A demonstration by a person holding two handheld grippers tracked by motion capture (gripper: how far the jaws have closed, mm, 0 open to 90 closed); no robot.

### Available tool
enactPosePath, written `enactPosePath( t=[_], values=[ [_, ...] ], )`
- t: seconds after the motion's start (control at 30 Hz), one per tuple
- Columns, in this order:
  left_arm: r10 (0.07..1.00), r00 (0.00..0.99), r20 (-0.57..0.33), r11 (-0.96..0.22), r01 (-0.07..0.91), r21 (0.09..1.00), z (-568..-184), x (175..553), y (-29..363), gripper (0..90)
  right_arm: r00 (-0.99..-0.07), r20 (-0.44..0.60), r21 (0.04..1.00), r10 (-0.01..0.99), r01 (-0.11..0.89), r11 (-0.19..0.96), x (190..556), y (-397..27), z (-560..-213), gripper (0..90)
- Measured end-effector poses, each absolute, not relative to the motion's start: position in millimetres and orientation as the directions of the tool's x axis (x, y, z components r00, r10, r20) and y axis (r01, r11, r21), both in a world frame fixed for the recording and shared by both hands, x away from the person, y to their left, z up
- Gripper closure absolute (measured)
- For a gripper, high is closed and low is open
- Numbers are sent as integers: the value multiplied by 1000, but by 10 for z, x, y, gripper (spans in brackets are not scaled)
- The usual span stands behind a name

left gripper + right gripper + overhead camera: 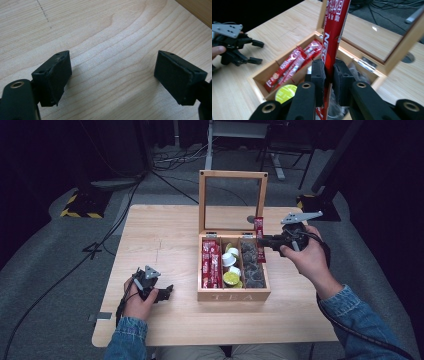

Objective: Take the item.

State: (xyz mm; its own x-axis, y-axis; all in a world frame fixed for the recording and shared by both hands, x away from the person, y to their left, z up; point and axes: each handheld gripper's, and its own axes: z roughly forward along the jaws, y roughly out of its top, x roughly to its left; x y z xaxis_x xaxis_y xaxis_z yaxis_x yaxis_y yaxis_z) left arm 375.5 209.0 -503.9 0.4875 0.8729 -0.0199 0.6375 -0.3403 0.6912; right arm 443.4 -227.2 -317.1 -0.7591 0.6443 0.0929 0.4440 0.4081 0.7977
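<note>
The right claw [261, 240] is clamped on a red Nescafé coffee stick [259, 236], its two black pads pressed flat against the sachet from either side, as the right gripper view shows close up [329, 75]. The stick [333, 35] stands nearly upright in that grip, held over the right-hand part of the wooden tea box [234, 295], close to its back edge and in front of the raised glass-paned lid [233, 174]. The box sits right of the middle of the pale wooden counter [165, 240], with the word TEA on its front wall. Its left compartment holds more red coffee sticks [211, 264] lying lengthwise, the middle one holds small creamer cups [231, 266] with white and lime-green lids, and the right one holds dark wrapped pieces [252, 265] too small to identify. The left claw [165, 292] rests low near the counter's front left, well apart from the box, its pads standing wide apart with nothing between them; the left gripper view shows bare wood grain [112, 50] in the gap.
</note>
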Motion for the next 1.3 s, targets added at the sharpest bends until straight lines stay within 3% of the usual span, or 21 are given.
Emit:
enactPosePath(
  t=[0.43,1.3],
  values=[
    [874,486,-21,-339,637,692,-5040,3754,2088,148,-663,64,767,745,511,389,4502,-2693,-3407,802],
    [873,487,-21,-339,637,692,-5041,3755,2087,147,-547,231,660,805,696,283,4569,-3079,-4184,801]
  ],
)
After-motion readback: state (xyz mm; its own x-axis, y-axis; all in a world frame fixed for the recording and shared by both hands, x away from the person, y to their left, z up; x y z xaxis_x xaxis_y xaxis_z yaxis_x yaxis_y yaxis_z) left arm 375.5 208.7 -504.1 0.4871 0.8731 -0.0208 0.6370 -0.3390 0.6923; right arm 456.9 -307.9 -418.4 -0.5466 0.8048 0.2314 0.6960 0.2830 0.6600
